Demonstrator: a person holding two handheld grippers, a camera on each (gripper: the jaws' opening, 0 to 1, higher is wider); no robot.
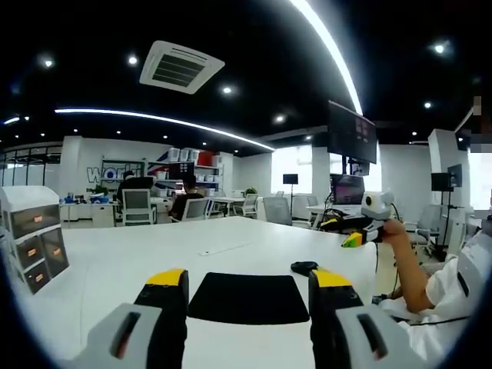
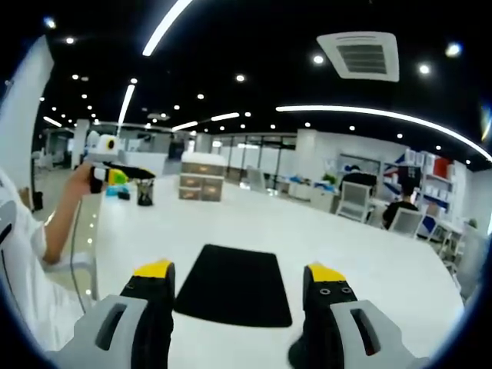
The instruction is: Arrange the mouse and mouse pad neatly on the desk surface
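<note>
here the flat black mouse pad (image 1: 248,298) lies beside a black mouse (image 1: 304,267); both grippers' fingers released.

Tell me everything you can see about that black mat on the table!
The flat black rectangular mouse pad has rounded corners and a matte look, like cloth or rubber. It lies flat on the white desk, near the edge closest to the cameras. Nothing sits on it. In the left gripper view a small dark mouse rests just off its far right corner. Both grippers' yellow-tipped fingers frame it without touching.
</note>
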